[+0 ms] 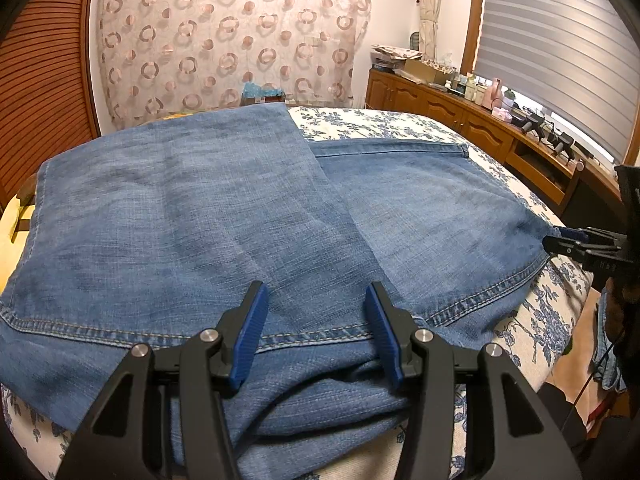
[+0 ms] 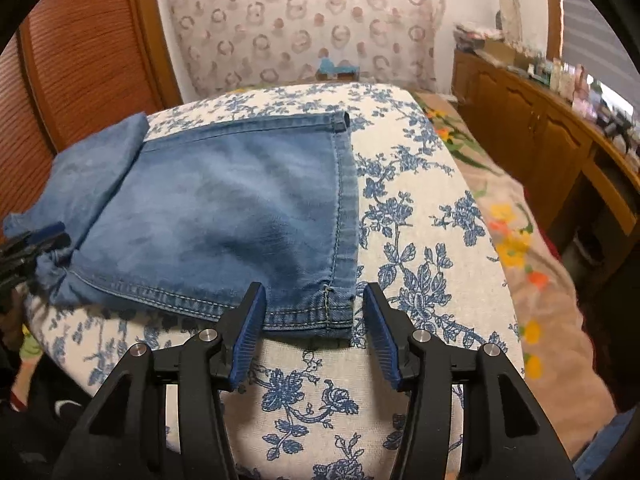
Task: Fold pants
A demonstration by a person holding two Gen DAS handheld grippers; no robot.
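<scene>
Blue denim pants (image 1: 224, 216) lie folded on a cushion with a blue floral cover (image 1: 384, 124). In the left wrist view my left gripper (image 1: 316, 304) is open, its blue pads over the near hem seam, holding nothing. The right gripper shows at the right edge of that view (image 1: 576, 240), by the pants' corner. In the right wrist view the pants (image 2: 224, 216) lie ahead and my right gripper (image 2: 312, 304) is open around the near hem corner, not closed on it. The left gripper shows at the far left of that view (image 2: 36, 240).
The floral cushion (image 2: 420, 240) drops off at its near and right edges. A wooden cabinet (image 1: 480, 128) with bottles and clutter runs along the right wall under a window blind. A patterned curtain (image 1: 228, 36) hangs behind. A wooden slatted panel (image 1: 40, 80) stands at left.
</scene>
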